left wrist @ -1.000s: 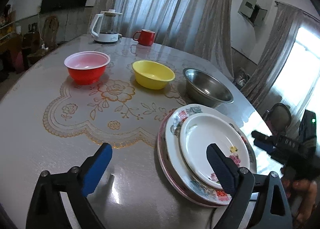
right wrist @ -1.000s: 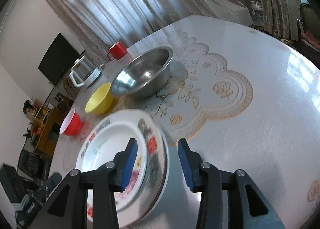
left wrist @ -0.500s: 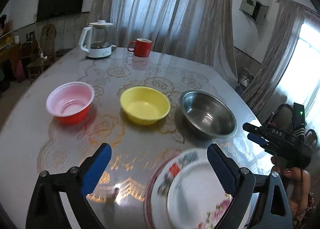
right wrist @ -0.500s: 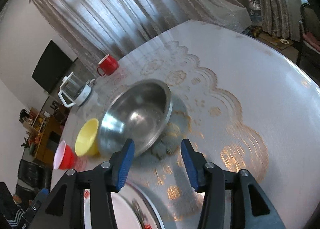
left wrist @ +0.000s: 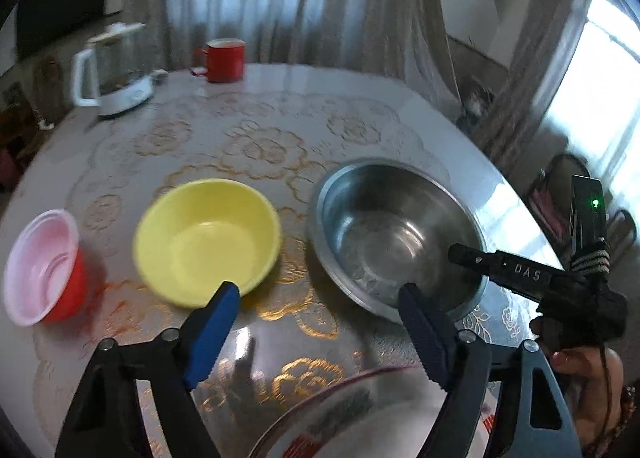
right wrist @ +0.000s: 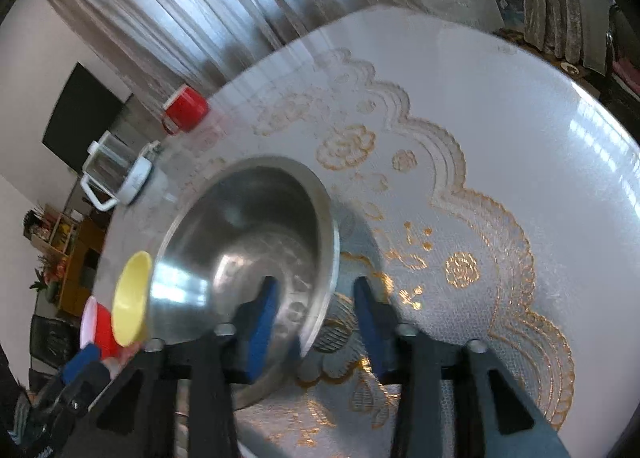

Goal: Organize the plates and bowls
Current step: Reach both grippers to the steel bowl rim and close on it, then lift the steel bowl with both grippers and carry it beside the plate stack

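On the round table with the gold flower cloth (left wrist: 280, 146), 3 bowls sit in a row across the middle of the left view: a small red bowl with a pale inside (left wrist: 40, 266), a yellow plastic bowl (left wrist: 208, 238) and a shiny steel bowl (left wrist: 396, 234).

The left gripper (left wrist: 316, 322) has just been closing a bit. Its jaws are apart with nothing in them.

At the bottom of the right view, the right gripper (right wrist: 314, 314) has been closing too. Its 2 blue pads (right wrist: 262, 314) sit on both sides of the steel bowl's rim, not squeezing it yet.

A flowered plate (left wrist: 352, 418) peeks in at the bottom.

Both tools, left (left wrist: 316, 310) and right (right wrist: 314, 298), closing, pads apart, empty
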Available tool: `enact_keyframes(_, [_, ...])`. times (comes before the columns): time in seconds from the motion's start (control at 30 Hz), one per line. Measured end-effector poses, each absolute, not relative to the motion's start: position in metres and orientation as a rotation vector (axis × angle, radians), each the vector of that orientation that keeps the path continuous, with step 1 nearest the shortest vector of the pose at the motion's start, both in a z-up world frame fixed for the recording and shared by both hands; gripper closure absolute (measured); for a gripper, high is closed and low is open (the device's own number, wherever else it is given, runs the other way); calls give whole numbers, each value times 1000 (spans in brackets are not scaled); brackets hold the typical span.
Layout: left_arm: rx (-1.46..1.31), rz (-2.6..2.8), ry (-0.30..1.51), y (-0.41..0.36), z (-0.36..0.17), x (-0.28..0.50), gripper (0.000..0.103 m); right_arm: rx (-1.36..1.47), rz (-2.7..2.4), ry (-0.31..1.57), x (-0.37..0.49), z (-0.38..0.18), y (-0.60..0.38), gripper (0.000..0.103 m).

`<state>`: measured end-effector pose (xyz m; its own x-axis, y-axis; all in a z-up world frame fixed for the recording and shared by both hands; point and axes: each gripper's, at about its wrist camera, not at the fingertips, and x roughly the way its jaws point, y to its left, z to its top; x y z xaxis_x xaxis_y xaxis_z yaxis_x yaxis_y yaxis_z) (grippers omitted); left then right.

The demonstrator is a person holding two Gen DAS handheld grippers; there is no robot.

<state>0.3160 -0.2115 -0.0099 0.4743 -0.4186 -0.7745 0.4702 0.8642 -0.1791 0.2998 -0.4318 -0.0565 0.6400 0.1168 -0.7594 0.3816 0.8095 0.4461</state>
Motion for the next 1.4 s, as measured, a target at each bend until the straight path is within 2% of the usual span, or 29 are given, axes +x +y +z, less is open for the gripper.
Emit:
enact_keyframes(0.07, [70, -549, 958, -220, -17, 322, 32, 670, -132, 869, 297, -64, -435, 71])
enact_keyframes(0.13, [79, -564, 989, -229, -24, 328, 34, 694, -123, 868, 294, -67, -439, 71])
enact_keyframes(0.23, [48, -559, 1026, -235, -32, 337, 37, 678, -129, 881, 291, -70, -440, 76])
enact_keyframes(0.33, [37, -558, 1038, -241, -36, 344, 45, 675, -129, 882, 288, -73, -442, 80])
enact_keyframes(0.4, [55, -559, 1030, -246, -37, 346, 65, 676, -113, 876, 288, -73, -443, 80])
enact_keyframes(0.5, [76, -582, 1015, -253, -36, 344, 84, 683, -98, 865, 286, -73, -442, 84])
enact_keyframes(0.57, [94, -583, 1001, -256, -35, 341, 84, 676, -80, 854, 286, -70, -439, 89])
enact_keyframes(0.93, [51, -586, 966, -241, -22, 320, 84, 661, -78, 819, 265, -56, -430, 89])
enact_keyframes(1.4, [-5, -505, 744, -154, 41, 236, 80, 512, 55, 668, 211, 26, -357, 88])
